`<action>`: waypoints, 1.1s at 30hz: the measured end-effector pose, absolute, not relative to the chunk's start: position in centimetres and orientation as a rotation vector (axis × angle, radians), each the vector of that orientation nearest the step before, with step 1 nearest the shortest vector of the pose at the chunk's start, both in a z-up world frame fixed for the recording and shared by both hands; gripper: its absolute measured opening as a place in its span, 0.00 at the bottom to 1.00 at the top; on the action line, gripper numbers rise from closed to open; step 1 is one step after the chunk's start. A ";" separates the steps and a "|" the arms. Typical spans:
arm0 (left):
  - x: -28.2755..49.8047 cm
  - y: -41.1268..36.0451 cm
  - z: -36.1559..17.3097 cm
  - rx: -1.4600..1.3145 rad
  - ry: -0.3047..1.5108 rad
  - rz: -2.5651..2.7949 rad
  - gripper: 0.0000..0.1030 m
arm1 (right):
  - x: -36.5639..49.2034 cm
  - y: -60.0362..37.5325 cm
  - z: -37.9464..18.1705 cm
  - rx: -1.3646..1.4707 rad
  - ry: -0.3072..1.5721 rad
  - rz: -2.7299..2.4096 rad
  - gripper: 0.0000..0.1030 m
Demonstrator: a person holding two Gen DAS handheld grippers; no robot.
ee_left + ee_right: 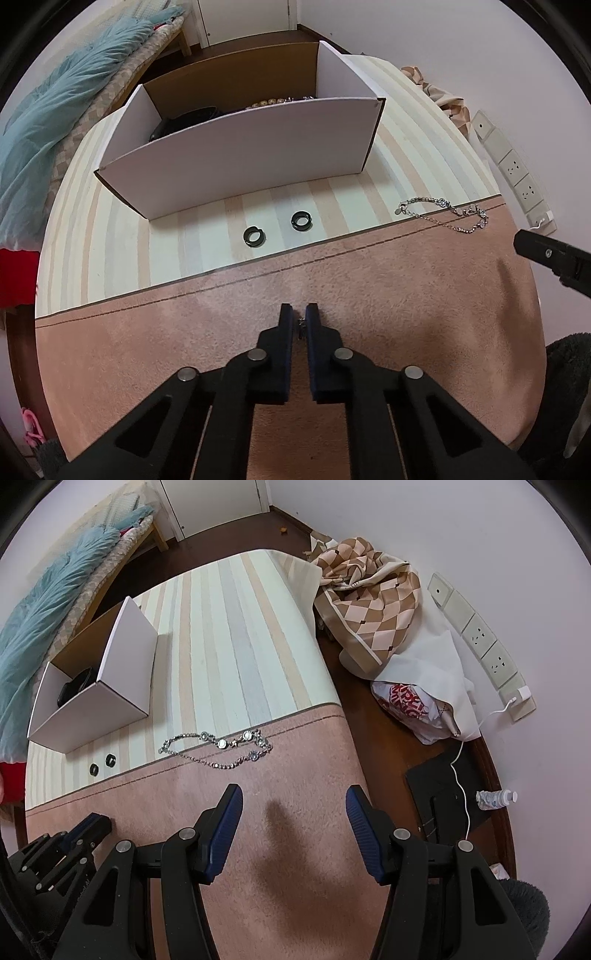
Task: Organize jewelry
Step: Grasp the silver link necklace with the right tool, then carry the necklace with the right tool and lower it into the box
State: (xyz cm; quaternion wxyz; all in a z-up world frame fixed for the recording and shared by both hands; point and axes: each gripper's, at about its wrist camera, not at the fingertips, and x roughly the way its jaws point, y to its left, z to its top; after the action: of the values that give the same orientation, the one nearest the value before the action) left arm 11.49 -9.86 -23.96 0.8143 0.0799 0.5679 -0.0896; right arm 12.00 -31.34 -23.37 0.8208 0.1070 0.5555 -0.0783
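Bracelet (pixel 218 748), silver with round stones (one), two black rings (pixel 275 226); left gripper (pixel 300 325) clenched on a tiny metal piece (pixel 301 326), right gripper (pixel 293 805) released.

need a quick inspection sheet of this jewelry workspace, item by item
surface: striped cloth with a pink suede-like band along the near side
job's things: white box open, dark item and beads partly visible inside; two black rings side by side in front of it; silver chain bracelet straddling the stripe and pink border
clutter: nothing seen on the surface
grippers: left gripper jaws shut on a small metal piece, too small to identify; right gripper jaws open, nothing between them, short of the bracelet
cables: white charger cable running from the wall sockets to the floor
surroundings: checked fabric, plastic bag, crushed bottle, teal bedding
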 end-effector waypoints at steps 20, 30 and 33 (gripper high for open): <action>14.0 -7.5 -21.1 0.062 1.168 -0.127 0.03 | 16.2 -29.0 -26.3 0.093 1.164 -0.143 0.40; 13.4 -6.1 -19.7 0.002 1.172 -0.138 0.03 | 14.9 -28.7 -22.7 0.240 1.098 -0.020 0.07; 13.5 -4.9 -17.6 -0.051 1.146 -0.151 0.03 | 14.5 -28.1 -19.4 0.279 1.053 0.033 0.07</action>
State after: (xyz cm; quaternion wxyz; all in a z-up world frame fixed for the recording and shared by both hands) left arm 13.50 -4.91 -17.62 0.8372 -0.0243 0.5417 -0.0715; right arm 14.48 -28.11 -19.40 0.8551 0.1328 0.5008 0.0159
